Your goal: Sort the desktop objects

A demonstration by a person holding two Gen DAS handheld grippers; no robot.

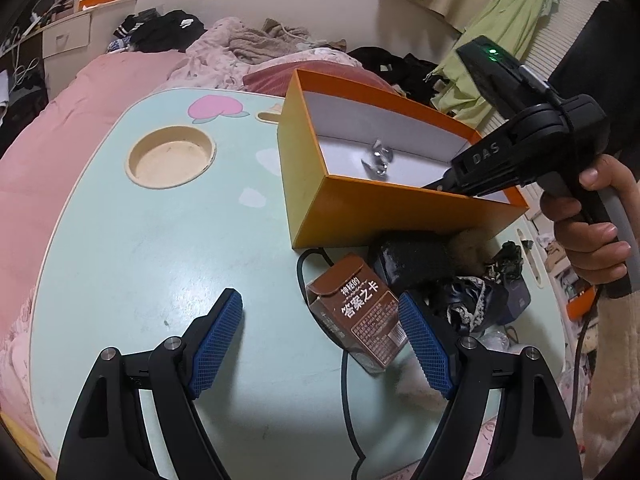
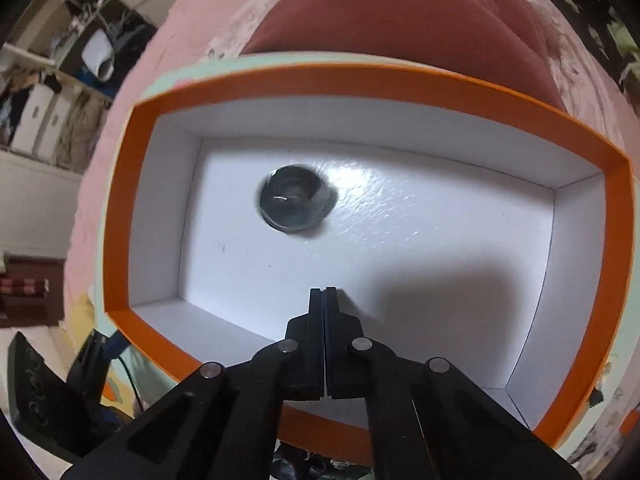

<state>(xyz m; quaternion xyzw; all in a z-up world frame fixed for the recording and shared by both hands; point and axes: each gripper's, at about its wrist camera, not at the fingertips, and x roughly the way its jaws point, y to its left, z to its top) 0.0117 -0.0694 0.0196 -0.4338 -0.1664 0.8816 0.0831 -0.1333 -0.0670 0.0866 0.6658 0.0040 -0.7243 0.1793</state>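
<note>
An orange box (image 1: 304,184) with a white inside stands on the mint-green table (image 1: 140,260). A small shiny round object (image 1: 378,160) lies on its floor, blurred in the right wrist view (image 2: 294,202). My right gripper (image 2: 324,290) is shut with nothing in it, pointing down inside the orange box (image 2: 120,200), apart from the shiny object. A hand (image 1: 592,236) holds it over the box's near rim. My left gripper (image 1: 318,298) stands open above the table. A brown card box (image 1: 356,304) lies tilted just inside its right finger (image 1: 424,344), untouched by the pads.
Beside the card box lie a black pouch (image 1: 412,258), dark lace fabric (image 1: 468,300) and a black cable (image 1: 344,380). A round recess (image 1: 170,158) is sunk in the table's far left. Pink bedding (image 1: 60,120) with clothes surrounds the table.
</note>
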